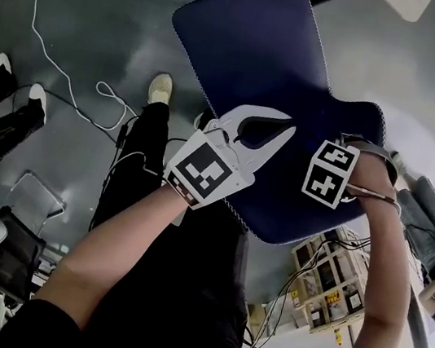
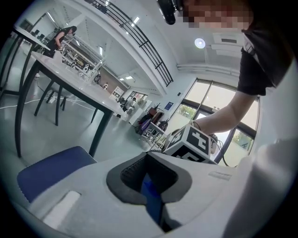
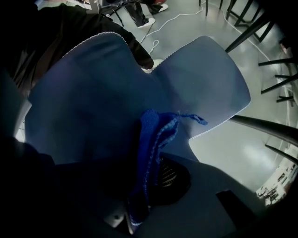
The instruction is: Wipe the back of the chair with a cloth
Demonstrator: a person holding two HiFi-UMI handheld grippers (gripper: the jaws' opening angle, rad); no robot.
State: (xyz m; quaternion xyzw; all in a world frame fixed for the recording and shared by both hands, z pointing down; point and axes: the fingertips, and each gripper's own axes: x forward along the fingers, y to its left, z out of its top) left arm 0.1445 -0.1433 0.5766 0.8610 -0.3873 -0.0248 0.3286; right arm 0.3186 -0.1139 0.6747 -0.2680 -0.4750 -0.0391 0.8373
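The blue chair [image 1: 262, 53] is tipped below me, its back [image 1: 312, 201] nearest. My left gripper [image 1: 270, 132] lies on the back's left side, and its jaws are shut on a thin blue edge of the chair [image 2: 151, 197]. My right gripper [image 3: 146, 160] is shut on a blue knitted cloth [image 3: 156, 135], whose bunched end rests against the chair's blue surface [image 3: 93, 107]. In the head view only the right gripper's marker cube [image 1: 331, 173] and the hand show at the back's right edge; its jaws are hidden.
A person's black-trousered legs and white shoe [image 1: 161, 88] stand left of the chair, with a white cable [image 1: 51, 59] on the grey floor. Black chair legs [image 3: 253, 28] and a wire rack [image 1: 328, 291] lie to the right. A long table [image 2: 70, 83] stands behind.
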